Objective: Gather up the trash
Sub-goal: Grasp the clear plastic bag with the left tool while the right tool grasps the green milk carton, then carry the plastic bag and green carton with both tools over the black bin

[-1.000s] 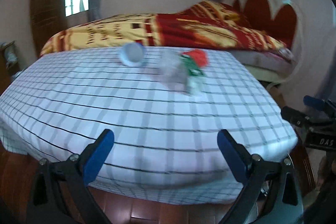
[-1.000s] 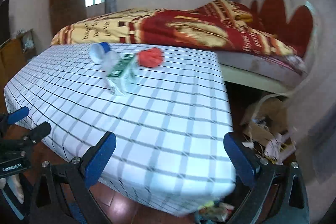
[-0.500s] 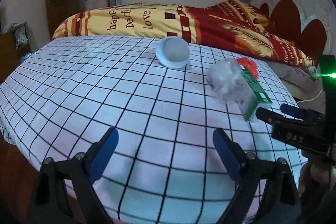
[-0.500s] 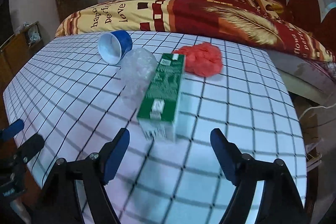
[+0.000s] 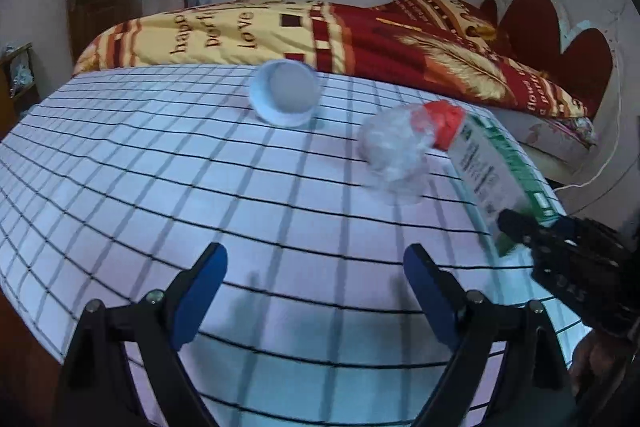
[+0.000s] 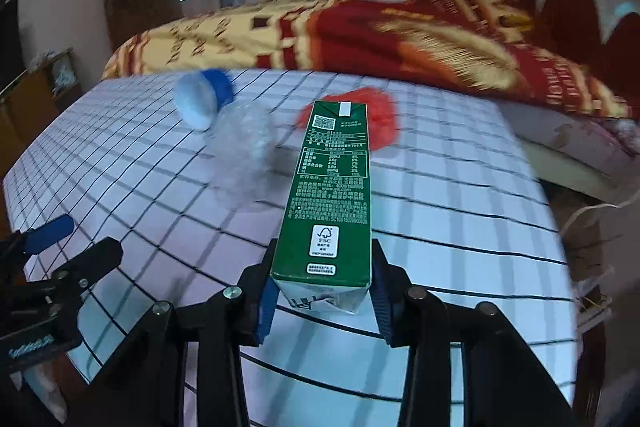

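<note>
On the checked table (image 5: 160, 163), going left to right, I see wide bare cloth under my left gripper (image 5: 316, 291), its jaws spread open with nothing between them. Farther back a blue cup (image 5: 285, 93) lies on its side near the far edge, then a crumpled clear plastic bag (image 5: 394, 147), then a red wad (image 6: 376, 111). My right gripper (image 6: 322, 291) has just been closing its jaws and now clamps the near end of the green carton (image 6: 332, 195), close to the table's right edge.
</note>
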Demonstrator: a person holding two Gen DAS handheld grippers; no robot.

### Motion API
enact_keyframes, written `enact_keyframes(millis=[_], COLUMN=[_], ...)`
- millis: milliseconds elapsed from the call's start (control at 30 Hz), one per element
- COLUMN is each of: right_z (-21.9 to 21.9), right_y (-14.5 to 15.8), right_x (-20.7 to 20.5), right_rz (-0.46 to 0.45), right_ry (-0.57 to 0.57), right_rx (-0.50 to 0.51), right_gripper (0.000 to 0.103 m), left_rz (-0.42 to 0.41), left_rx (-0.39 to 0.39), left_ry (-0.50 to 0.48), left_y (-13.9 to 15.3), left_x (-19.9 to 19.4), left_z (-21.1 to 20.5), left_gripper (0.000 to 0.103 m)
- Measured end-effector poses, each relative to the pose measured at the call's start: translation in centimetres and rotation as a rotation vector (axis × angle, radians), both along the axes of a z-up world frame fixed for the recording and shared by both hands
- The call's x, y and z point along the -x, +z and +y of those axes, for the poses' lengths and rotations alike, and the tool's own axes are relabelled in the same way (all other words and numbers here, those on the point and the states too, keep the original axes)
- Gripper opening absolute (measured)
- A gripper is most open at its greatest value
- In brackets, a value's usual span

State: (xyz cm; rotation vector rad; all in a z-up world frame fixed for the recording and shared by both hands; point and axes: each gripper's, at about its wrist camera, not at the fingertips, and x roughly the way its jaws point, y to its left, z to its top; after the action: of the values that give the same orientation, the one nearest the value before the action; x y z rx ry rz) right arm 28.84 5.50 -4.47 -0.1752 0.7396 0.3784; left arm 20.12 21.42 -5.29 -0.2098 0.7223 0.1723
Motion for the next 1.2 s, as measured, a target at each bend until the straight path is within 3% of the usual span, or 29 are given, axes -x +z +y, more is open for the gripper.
enact_keyframes(millis=[267,633,667,733,867,1200], right_z=[-6.4,-8.6,-8.8,-9.0,-9.7,-11.7], right_y=[1.3,0.1,-0.1,-0.4,-0.5,0.1], right_x=[-4.8,-9.8,-10.2,-10.5,-10.1,-5.7], right_rz=[-0.001,0.024,0.031,0.043,0.046,0.053], right_ry=[-0.159,-0.185,-0.186,-0.181,-0.170,-0.157], right_rx=[-0.024,-0.031,-0.032,-0.034,-0.042,-0.066], right_gripper=[0.043,0.043,0.043,0.043,0.042,0.041], left_rz=[0.008,0.091,0.103,0.118,0.090,0.041], left_rx=[-0.026,0.000,-0.001,0.007,0.036,-0.010], left_ry=[-0.084,-0.105,-0.102,-0.107,-0.130,-0.186], left_y=[0.4,-1.3,-1.5,-1.9,-1.8,-0.1], left_x=[-6.0,-14.1,-14.7,-15.3,-14.3,-8.1], left_z=[-3.9,-5.4,-5.3,-5.3,-5.3,-8.0], left_gripper=[0.089,0.085,0.081,0.052,0.045,0.045])
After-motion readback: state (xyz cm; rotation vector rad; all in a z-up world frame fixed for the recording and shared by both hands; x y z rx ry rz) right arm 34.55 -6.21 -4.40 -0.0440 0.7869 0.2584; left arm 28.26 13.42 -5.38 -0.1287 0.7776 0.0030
